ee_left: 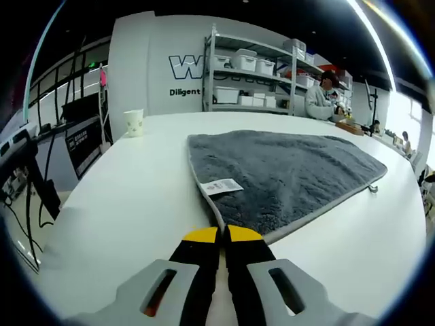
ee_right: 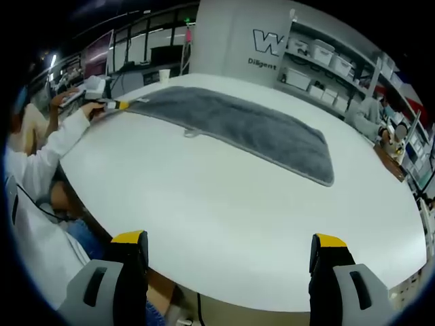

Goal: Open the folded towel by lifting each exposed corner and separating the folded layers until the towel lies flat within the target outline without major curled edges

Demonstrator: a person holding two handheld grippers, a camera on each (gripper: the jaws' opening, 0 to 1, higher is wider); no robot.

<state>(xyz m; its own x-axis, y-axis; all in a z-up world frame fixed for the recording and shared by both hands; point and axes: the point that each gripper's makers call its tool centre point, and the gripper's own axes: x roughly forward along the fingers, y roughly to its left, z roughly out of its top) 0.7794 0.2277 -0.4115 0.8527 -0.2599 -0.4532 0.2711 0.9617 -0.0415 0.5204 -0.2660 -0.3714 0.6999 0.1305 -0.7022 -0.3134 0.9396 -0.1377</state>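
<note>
On the white table [ee_left: 122, 197], the left gripper [ee_left: 223, 236] pinches the grey towel [ee_left: 285, 173] at its 6 o'clock corner, jaws closed. Right gripper [ee_right: 230, 248] hangs wide apart, holding nothing, at the table edge; the towel lies toward 12 o'clock. Wall lettering [ee_left: 185, 91] reads "Diligent".

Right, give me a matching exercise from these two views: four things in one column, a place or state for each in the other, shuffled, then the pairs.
Things:
1. grey towel
2. paper cup
3. left tongs
4. right tongs

Places or states:
A. wide open, held apart from the towel
B. spread on the white table, white label facing up
C. closed at the towel's near corner
D. standing upright on the table beyond the towel

Pairs: 1-B, 2-D, 3-C, 4-A
</note>
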